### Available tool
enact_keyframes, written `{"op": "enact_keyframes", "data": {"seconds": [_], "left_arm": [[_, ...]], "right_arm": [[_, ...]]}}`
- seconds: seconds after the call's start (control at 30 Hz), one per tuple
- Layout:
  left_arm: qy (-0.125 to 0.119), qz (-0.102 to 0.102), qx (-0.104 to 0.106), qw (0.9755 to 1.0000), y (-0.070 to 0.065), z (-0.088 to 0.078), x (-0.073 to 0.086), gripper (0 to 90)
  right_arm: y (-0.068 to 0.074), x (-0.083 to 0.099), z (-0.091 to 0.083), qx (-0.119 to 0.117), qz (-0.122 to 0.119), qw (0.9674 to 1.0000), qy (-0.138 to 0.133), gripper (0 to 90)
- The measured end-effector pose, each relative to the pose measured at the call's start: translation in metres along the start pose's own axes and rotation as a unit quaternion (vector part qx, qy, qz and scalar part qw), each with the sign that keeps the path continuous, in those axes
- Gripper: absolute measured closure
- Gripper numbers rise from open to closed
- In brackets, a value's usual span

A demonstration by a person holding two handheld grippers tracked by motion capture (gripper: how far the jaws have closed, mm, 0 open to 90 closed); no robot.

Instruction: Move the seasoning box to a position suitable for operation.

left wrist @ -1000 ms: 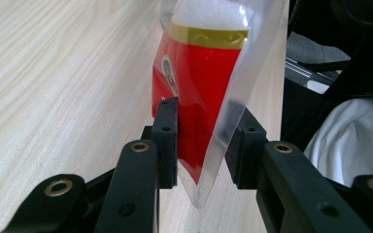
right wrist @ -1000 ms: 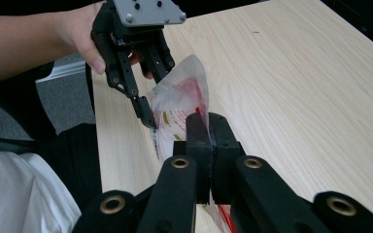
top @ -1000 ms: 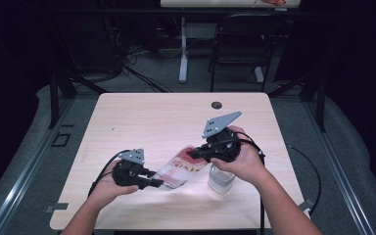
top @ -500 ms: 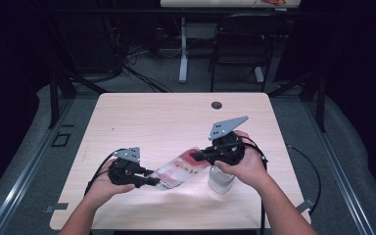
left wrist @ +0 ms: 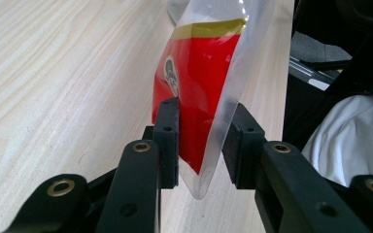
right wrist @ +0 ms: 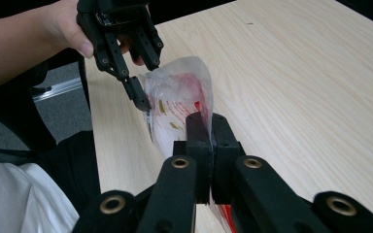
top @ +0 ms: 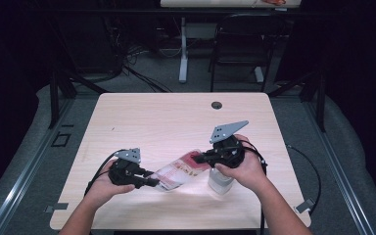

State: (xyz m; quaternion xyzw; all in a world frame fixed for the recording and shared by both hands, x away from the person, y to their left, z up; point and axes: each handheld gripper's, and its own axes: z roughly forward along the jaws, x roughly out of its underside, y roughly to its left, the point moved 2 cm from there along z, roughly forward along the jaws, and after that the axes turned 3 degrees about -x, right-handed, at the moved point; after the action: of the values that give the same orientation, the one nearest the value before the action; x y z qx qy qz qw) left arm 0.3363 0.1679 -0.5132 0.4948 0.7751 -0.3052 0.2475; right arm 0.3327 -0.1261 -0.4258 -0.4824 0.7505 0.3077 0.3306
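The right gripper is clenched on one end of the red plastic bag, held above the table; the left gripper (jaws not yet pressing the bag between them) should close firmly first.

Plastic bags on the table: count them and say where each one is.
1. The clear red-printed bag hangs between the left gripper and the right gripper, over the table's near edge.

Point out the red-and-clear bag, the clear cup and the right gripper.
red-and-clear bag [top: 181, 170]: high view, its red printed middle.
clear cup [top: 219, 182]: high view, its side wall.
right gripper [right wrist: 208, 121]: right gripper view, between its fingertips.
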Motion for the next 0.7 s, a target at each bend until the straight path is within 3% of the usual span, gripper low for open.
{"op": "enact_keyframes", "data": {"seconds": [0.43, 0.7], "left_arm": [[-0.003, -0.008, -0.002, 1.0, 0.001, -0.003, 0.002, 70.9], [0.008, -0.014, -0.014, 0.9998, 0.002, -0.002, 0.0, 71.1]], "right_arm": [[-0.002, 0.007, 0.004, 0.003, 0.006, 0.9999, -0.014, 89.7], [-0.006, 0.013, 0.006, -0.001, 0.012, 0.9995, -0.029, 89.7]]}}
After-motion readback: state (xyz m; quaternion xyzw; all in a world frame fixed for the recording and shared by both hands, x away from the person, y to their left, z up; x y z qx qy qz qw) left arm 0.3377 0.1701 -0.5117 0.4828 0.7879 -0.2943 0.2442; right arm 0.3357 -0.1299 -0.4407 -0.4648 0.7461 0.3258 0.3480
